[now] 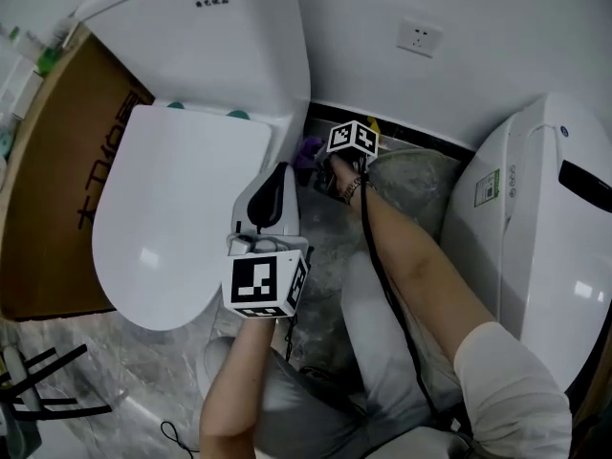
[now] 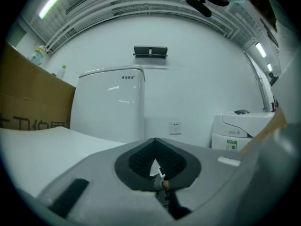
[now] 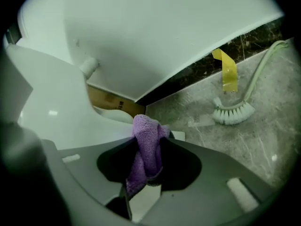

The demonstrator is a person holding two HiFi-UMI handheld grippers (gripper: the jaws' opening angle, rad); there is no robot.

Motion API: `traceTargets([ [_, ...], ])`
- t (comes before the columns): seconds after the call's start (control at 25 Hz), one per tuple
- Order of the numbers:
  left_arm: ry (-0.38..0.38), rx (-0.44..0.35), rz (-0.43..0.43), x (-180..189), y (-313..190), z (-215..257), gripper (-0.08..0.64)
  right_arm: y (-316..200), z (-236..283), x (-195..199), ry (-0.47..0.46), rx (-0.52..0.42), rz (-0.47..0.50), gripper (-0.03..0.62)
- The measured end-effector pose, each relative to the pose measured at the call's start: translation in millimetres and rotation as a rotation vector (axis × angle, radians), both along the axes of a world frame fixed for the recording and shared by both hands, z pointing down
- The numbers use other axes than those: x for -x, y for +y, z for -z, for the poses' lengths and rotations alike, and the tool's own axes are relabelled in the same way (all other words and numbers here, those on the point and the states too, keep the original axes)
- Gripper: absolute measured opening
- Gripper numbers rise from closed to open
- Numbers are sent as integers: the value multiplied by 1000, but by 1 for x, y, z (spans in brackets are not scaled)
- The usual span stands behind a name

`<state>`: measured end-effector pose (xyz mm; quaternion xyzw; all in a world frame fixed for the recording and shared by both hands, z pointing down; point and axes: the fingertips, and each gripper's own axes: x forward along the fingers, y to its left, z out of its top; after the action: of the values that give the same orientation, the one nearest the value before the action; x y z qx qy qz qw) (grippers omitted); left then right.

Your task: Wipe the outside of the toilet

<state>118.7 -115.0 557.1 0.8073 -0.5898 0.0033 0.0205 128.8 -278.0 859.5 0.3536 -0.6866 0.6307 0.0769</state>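
Observation:
The white toilet stands at the left with its lid down, its tank against the wall. My right gripper is low beside the toilet's right side, shut on a purple cloth. In the right gripper view the cloth bulges out between the jaws of that gripper, close to the toilet's curved base; I cannot tell whether it touches. My left gripper hovers by the lid's right edge. In the left gripper view that gripper is shut and empty, facing the tank.
A second white toilet stands at the right, and the person's legs fill the gap between the two. A cardboard box leans at the left. A toilet brush and yellow tape lie on the marble floor by the wall.

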Motion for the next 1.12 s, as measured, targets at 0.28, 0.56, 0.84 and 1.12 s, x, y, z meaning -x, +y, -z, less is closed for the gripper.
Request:
traceTargets([
  [0.28, 6, -7, 14, 9, -2, 3, 5, -21, 85, -10, -31, -146, 21, 141],
  [0.56, 31, -36, -4, -4, -15, 25, 5, -25, 147, -19, -74, -180, 1, 141],
  [0.84, 11, -52, -19, -4, -17, 34, 5, -42, 241, -29, -120, -276, -9, 141],
  [1.12, -1, -69, -2, 8, -15, 45, 5, -48, 305, -28, -95, -320, -9, 140],
])
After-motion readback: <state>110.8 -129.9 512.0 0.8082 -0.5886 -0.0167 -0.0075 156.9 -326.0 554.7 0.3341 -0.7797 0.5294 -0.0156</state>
